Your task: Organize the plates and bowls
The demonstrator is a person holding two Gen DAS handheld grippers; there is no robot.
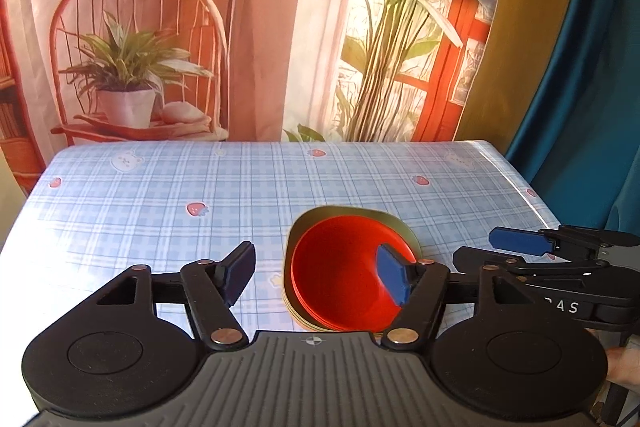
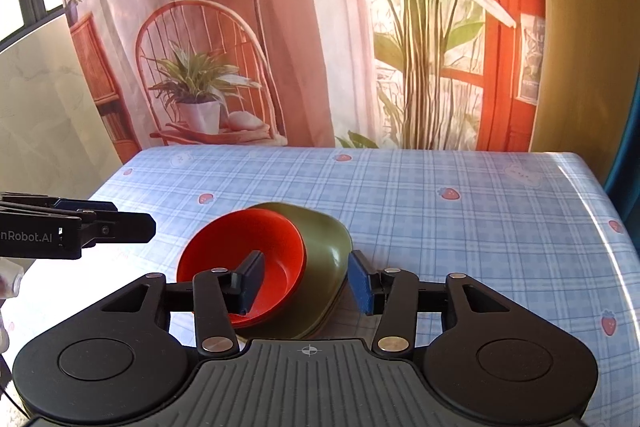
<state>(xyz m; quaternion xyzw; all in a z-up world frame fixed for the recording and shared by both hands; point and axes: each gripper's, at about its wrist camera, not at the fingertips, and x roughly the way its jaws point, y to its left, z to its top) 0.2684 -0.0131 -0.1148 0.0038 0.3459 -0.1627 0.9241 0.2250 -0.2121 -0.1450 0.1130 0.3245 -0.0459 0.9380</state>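
A red bowl (image 1: 340, 283) sits nested in an olive green bowl (image 1: 320, 217) on the checked tablecloth, on a thin stack of plates. My left gripper (image 1: 316, 277) is open just above the table, its right pad over the red bowl, its left pad over bare cloth. In the right wrist view the red bowl (image 2: 248, 243) and green bowl (image 2: 324, 259) lie tilted. My right gripper (image 2: 306, 285) is open and straddles their right rims, left pad inside the red bowl, right pad outside the green bowl. It also shows in the left wrist view (image 1: 520, 241).
The table (image 2: 440, 227) is covered in a blue checked cloth with strawberry prints. A printed backdrop hangs behind its far edge. The table's right edge drops off by a blue curtain (image 1: 592, 107). The left gripper (image 2: 80, 227) shows at the left.
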